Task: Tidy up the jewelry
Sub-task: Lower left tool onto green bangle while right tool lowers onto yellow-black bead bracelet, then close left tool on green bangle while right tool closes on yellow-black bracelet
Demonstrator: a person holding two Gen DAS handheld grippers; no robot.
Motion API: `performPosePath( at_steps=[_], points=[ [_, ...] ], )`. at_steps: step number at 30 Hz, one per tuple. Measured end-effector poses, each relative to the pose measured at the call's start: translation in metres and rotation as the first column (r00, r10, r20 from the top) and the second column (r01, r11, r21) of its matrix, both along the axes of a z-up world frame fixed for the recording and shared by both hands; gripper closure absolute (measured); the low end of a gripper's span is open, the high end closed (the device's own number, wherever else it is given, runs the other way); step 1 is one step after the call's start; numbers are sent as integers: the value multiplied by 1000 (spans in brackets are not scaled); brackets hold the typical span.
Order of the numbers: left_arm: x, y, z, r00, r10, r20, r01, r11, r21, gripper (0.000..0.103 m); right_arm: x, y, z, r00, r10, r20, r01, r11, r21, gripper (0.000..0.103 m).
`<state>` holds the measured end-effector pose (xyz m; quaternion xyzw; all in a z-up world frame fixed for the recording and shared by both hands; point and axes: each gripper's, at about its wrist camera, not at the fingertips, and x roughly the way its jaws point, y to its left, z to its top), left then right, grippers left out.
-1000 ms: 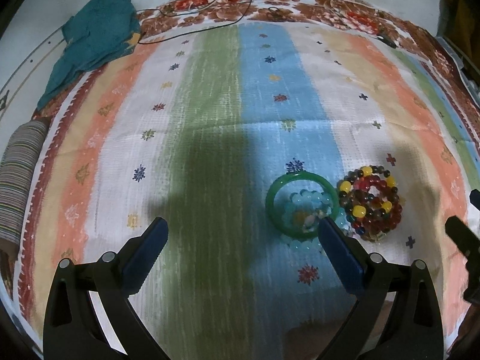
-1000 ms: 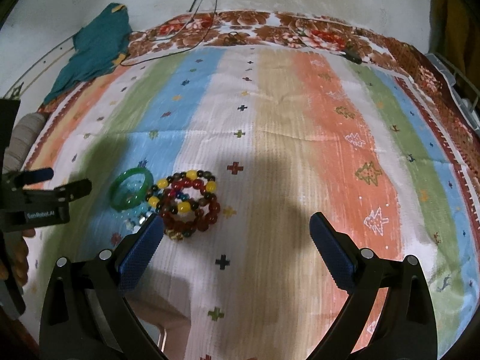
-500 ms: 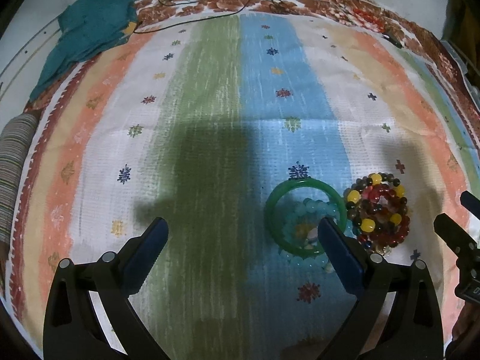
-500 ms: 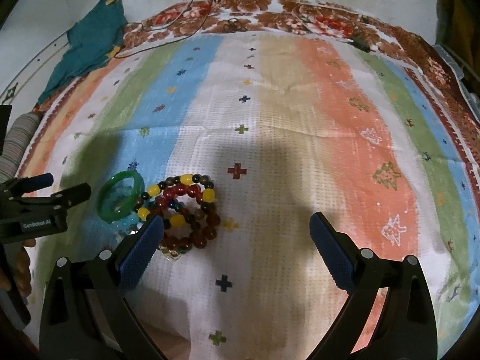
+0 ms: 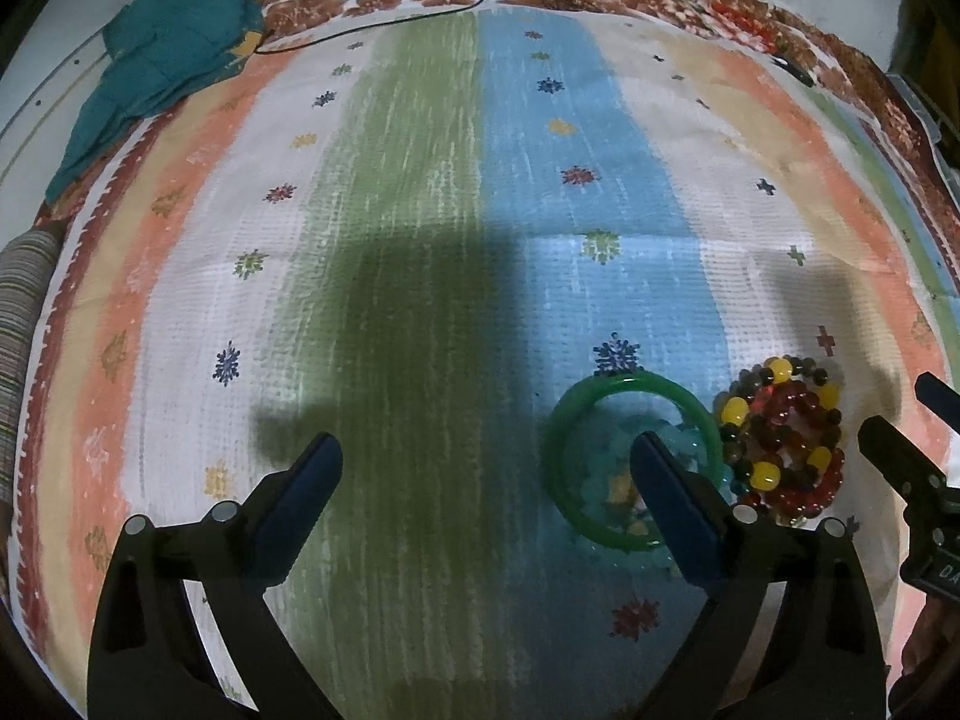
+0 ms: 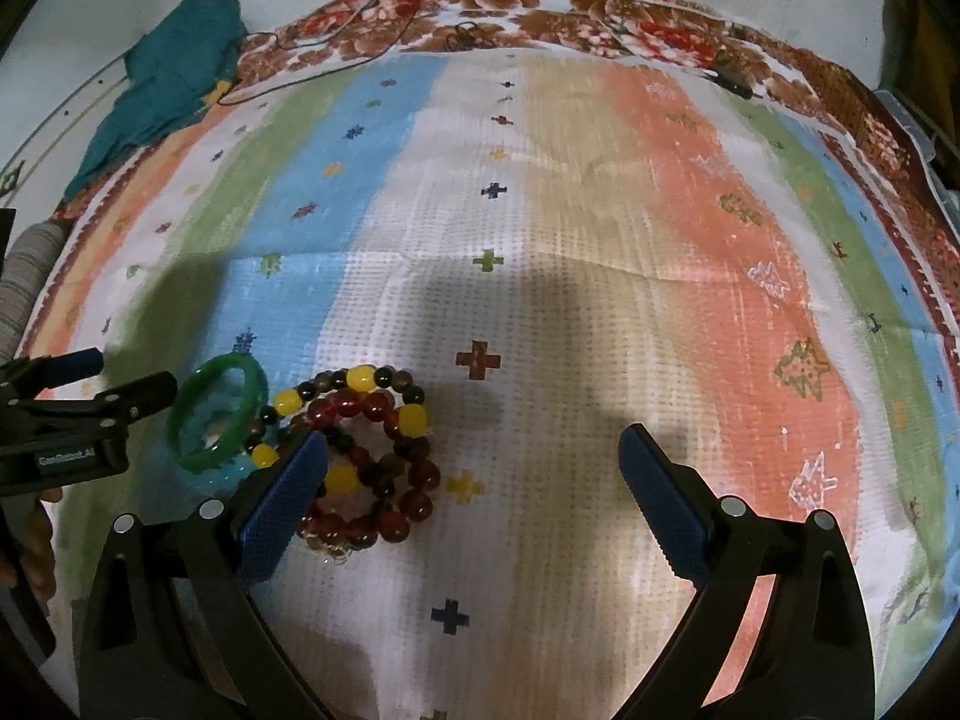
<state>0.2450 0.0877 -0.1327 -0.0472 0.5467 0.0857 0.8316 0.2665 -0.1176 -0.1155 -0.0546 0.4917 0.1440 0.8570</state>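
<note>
A green bangle point(image 5: 630, 462) is laid flat on the striped cloth point(image 5: 420, 240), over a pale blue bead bracelet point(image 5: 690, 444), with a pile of red, yellow and dark beaded bracelets point(image 6: 366, 450) touching it. The left gripper point(image 5: 486, 492) is held wide apart above the cloth, and the right gripper point(image 6: 474, 480) is spread open too, with nothing gripped

Striped cloth point(image 5: 420, 300) in green, blue, white, beige and orange bands (small cross and star motifs throughout), brown floral border. Green bangle point(image 5: 630, 387); red, yellow and dark beaded bracelets point(image 6: 372, 450). Teal garment point(image 5: 162, 48).
</note>
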Motion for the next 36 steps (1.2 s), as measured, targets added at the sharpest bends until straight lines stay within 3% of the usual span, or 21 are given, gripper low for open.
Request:
performPosePath(
  at_steps=[2,7,11,16,18,21,23,25,36],
  points=[
    [2,2,-2,1000,4,-5,-3,1000,3,10,3,2,-4,1000,-1,-14,1,1000,-6,25],
    [6,4,-12,1000,-1,-31,2,1000,23,15,8,5,-13,999,0,-36,0,1000,-6,28],
    [7,2,-24,998,-34,-53,37,998,56,19,12,7,-22,997,7,-71,-6,1000,1,46],
    [6,1,-31,997,-59,-49,62,997,56,20,14,10,-26,996,28,-88,-26,999,19,60],
    [6,2,-30,997,-66,-45,68,997,47,29,13,11,-24,995,44,-95,-41,998,41,75],
    [5,4,-28,997,-56,-46,59,997,48,54,11,13,-24,993,59,-104,-53,997,57,88],
    [6,4,-27,997,-51,-50,54,997,51,79,10,14,-24,993,65,-102,-59,997,57,91],
    [5,3,-27,997,-56,-58,59,996,62,95,9,14,-23,993,65,-101,-60,997,54,91],
    [2,4,-12,997,-63,-47,66,996,54,97,2,10,-12,996,59,-71,-57,998,31,91]
  ],
)
